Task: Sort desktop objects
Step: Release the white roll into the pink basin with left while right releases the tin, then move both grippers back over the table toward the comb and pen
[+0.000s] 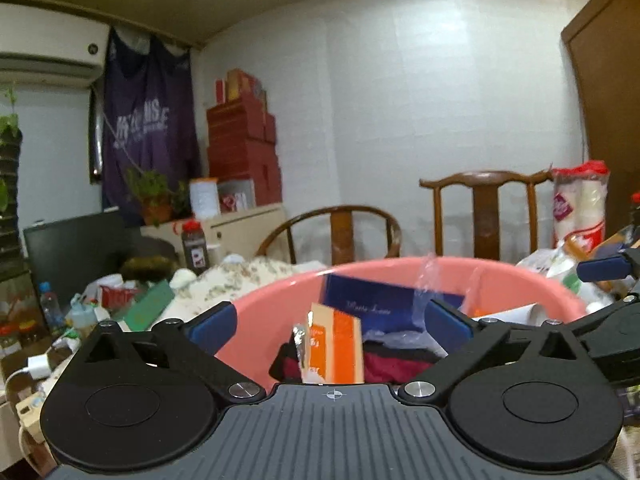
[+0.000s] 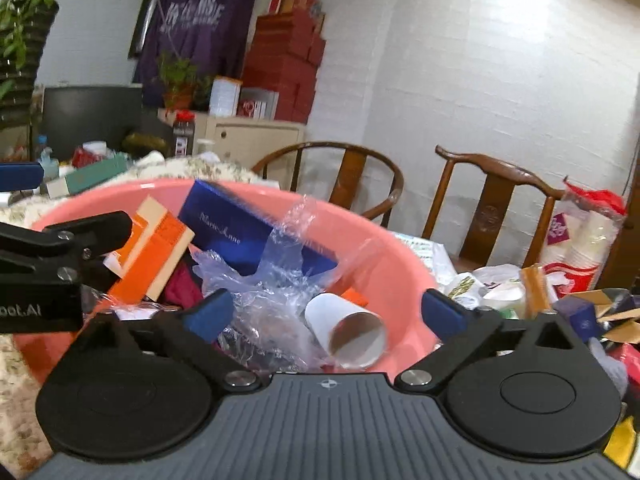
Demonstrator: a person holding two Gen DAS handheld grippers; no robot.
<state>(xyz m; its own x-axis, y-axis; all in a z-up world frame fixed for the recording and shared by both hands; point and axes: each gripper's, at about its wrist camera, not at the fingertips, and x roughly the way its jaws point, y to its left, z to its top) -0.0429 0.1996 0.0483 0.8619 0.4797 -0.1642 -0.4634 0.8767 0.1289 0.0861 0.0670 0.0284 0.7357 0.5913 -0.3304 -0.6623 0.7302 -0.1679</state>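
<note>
A: While both claws hang over the pink basin (image 2: 404, 264), which way does the paper cup (image 2: 347, 330) point?

B: It lies on its side, long axis slanting toward the right claw (image 2: 326, 314), open mouth facing it. It sits between that claw's spread fingers, touching neither; the right claw is released and grasps nothing.

A: And the left claw (image 1: 329, 322)?

B: Released too, jaws wide. Ahead of it, between the fingers, the orange and cream box (image 1: 336, 346) stands nearly upright, tilted a little, long axis up and down. No pad touches it.

A: What else crowds the basin?

B: A blue box (image 2: 236, 232) leans beyond the cup, long axis running from upper left down to the right, with crumpled clear plastic (image 2: 276, 280) between it and the right claw.

A: Room to move?

B: The basin's rim curves just outside the right claw's right finger; beyond it the surface (image 2: 16, 380) is cluttered.
</note>
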